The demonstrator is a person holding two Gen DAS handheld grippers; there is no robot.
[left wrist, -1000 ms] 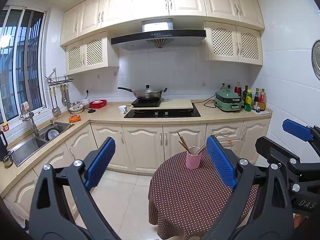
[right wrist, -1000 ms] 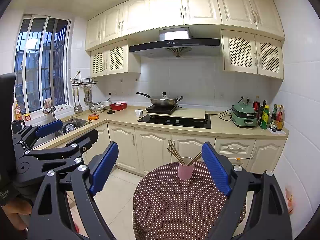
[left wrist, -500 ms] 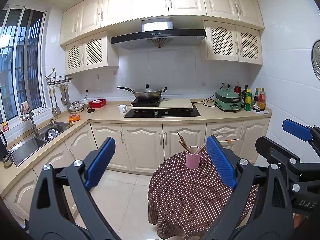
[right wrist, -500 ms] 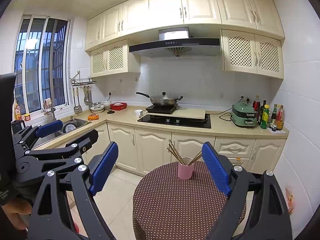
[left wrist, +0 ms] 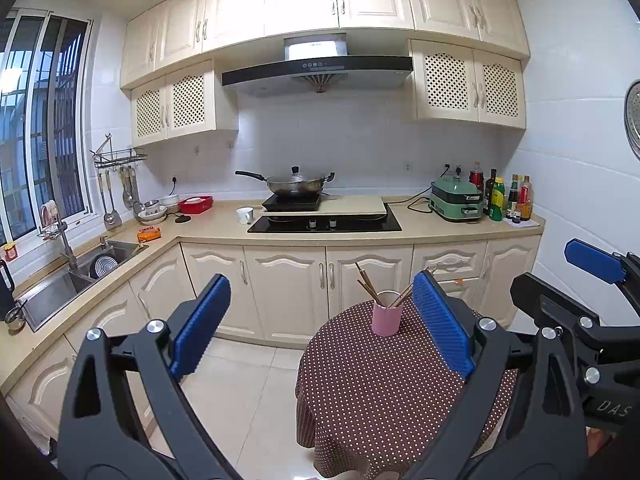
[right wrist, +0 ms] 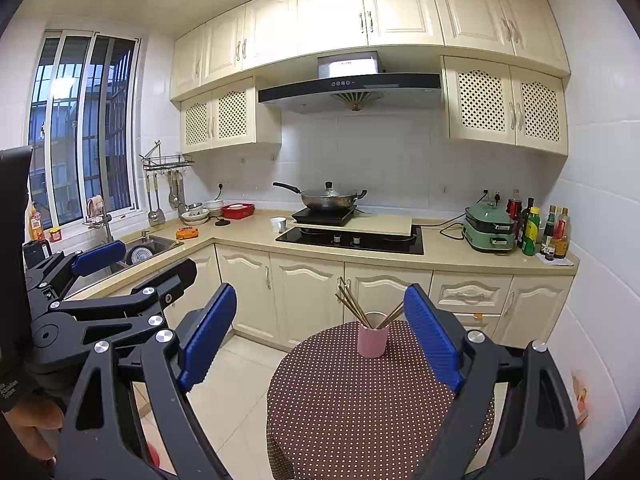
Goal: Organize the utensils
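Your left hand-held gripper (left wrist: 320, 320) is spread wide and holds nothing; its two blue pads (left wrist: 202, 322) stand far apart in the air. Your right hand-held gripper (right wrist: 320, 332) is also wide and empty. Each one shows at the edge of the other's view, so they are side by side, both in front of the round surface (right wrist: 360, 396) with the brown dotted cloth and above it.

The pink cup (right wrist: 373, 339) stands upright on the far part of this surface, near its far edge. In the right wrist view the cup is between the two pads; in the left wrist view it is just beside the right pad. Neither gripper touches it. The chopsticks (right wrist: 350, 303) stand inside the cup: some lean to the left of the cup, and a few lean to the right.

Behind the cup are the cream cabinets and the kitchen counter (left wrist: 216, 226). On it, beyond the cup, a wok (left wrist: 294, 185) with a lid sits on a black cooker.
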